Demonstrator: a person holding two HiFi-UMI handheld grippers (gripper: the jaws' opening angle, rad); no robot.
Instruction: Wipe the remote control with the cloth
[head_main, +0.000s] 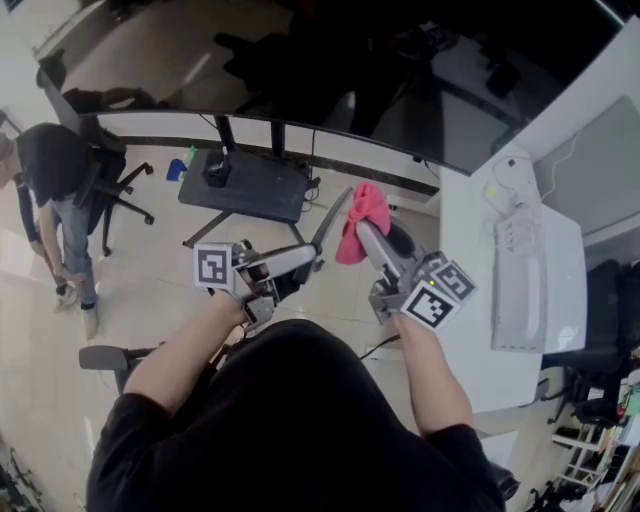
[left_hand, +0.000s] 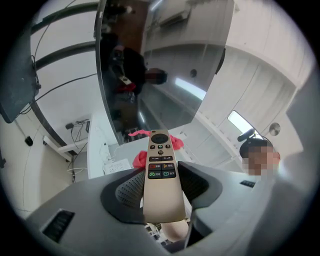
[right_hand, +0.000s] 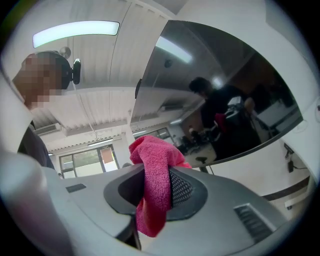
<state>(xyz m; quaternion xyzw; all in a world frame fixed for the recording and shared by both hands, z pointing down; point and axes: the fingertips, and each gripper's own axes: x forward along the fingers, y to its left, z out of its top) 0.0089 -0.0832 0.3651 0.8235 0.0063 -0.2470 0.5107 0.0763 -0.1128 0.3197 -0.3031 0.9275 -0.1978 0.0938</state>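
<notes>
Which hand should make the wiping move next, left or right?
Right. The right gripper is clamped on the pink cloth, which sits close to the remote control. The left gripper grips the remote's lower end, leaving its buttons exposed.

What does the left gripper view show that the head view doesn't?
Left gripper view only: the remote control's button face, with the left tool clamped on its sides. Head view only: the right tool gripping the pink cloth, both marker cubes, a black office chair and a person standing by it. Both: the remote control, the pink cloth just past its far end, and the large dark screen.
</notes>
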